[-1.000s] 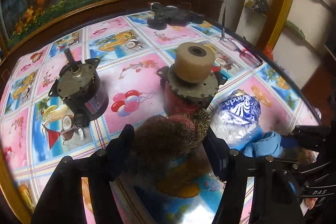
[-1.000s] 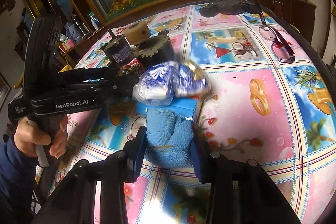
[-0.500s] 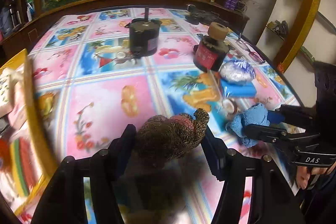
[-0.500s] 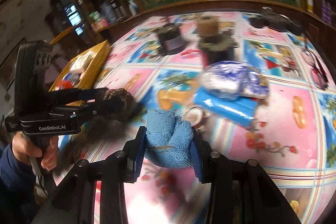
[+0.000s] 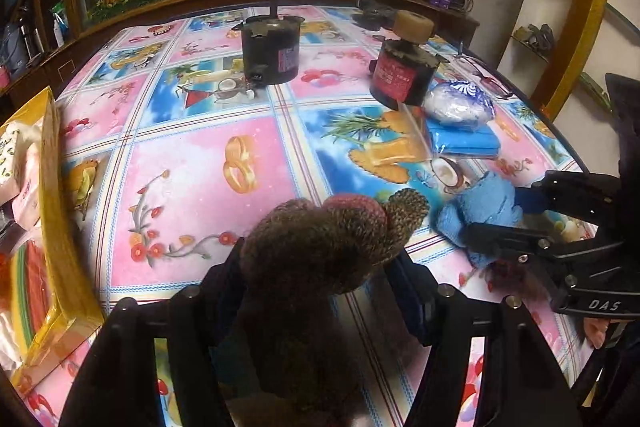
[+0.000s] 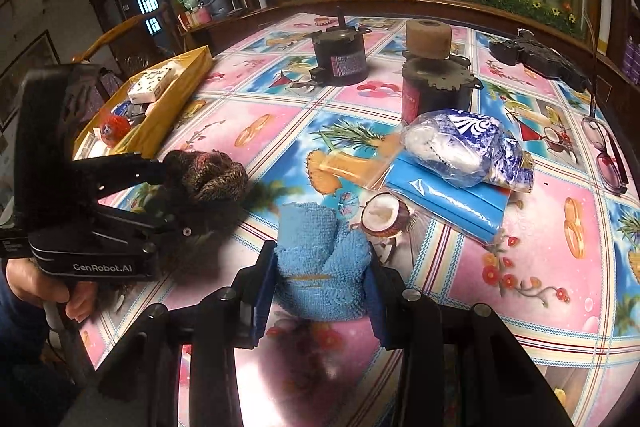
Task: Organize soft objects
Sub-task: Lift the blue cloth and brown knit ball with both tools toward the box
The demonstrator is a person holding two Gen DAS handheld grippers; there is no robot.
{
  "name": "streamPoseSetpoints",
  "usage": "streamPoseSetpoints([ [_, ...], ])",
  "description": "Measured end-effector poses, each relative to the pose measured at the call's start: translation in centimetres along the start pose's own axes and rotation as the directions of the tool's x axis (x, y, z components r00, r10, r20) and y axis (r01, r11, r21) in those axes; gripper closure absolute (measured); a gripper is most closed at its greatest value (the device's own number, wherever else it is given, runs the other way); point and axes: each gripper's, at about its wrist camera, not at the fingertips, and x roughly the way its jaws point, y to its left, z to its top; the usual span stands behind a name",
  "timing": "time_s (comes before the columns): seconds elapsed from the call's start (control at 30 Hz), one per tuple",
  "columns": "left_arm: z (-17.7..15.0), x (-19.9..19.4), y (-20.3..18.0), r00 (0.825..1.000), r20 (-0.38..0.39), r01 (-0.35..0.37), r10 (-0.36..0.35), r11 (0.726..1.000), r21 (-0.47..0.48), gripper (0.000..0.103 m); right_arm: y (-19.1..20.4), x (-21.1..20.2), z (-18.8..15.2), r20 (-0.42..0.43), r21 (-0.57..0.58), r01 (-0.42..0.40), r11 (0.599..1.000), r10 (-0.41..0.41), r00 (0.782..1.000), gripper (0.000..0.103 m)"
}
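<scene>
My left gripper point(image 5: 316, 279) is shut on a brown knitted hat point(image 5: 332, 239) and holds it above the near part of the table; the hat also shows in the right wrist view point(image 6: 208, 175). My right gripper point(image 6: 320, 279) is shut on a folded blue towel point(image 6: 320, 263), held just right of the hat; the towel also shows in the left wrist view point(image 5: 480, 211). A yellow box point(image 6: 172, 95) with several soft things in it stands at the table's left edge, and it shows in the left wrist view point(image 5: 56, 227) too.
On the patterned tablecloth point(image 5: 192, 163) stand a black motor point(image 5: 272, 51) and a red motor with a beige roller point(image 5: 404, 67). A blue-and-white plastic bag point(image 6: 460, 151) lies on a flat blue packet point(image 6: 452, 203). Glasses point(image 6: 604, 155) and a black device point(image 6: 536, 59) lie far right.
Both grippers pulled back from the motors and bag toward the table's near side and swung left, carrying the hat and the towel; the yellow box came into view.
</scene>
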Motion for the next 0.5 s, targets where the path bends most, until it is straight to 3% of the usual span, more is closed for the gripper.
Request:
streamPoseSetpoints([
  [0.17,-0.1,-0.1,0.3,1.0,0.011,-0.002,0.002,1.0,-0.019,0.044,0.9,0.2,-0.1,0.003,-0.056,0.047,0.997,-0.047,0.999,0.06],
  [0.5,-0.2,-0.6,1.9,0.999,0.045,0.031,-0.026,0.993,-0.11,0.045,-0.2,0.2,-0.3,0.003,0.019,0.0,1.0,0.0,1.0,0.059],
])
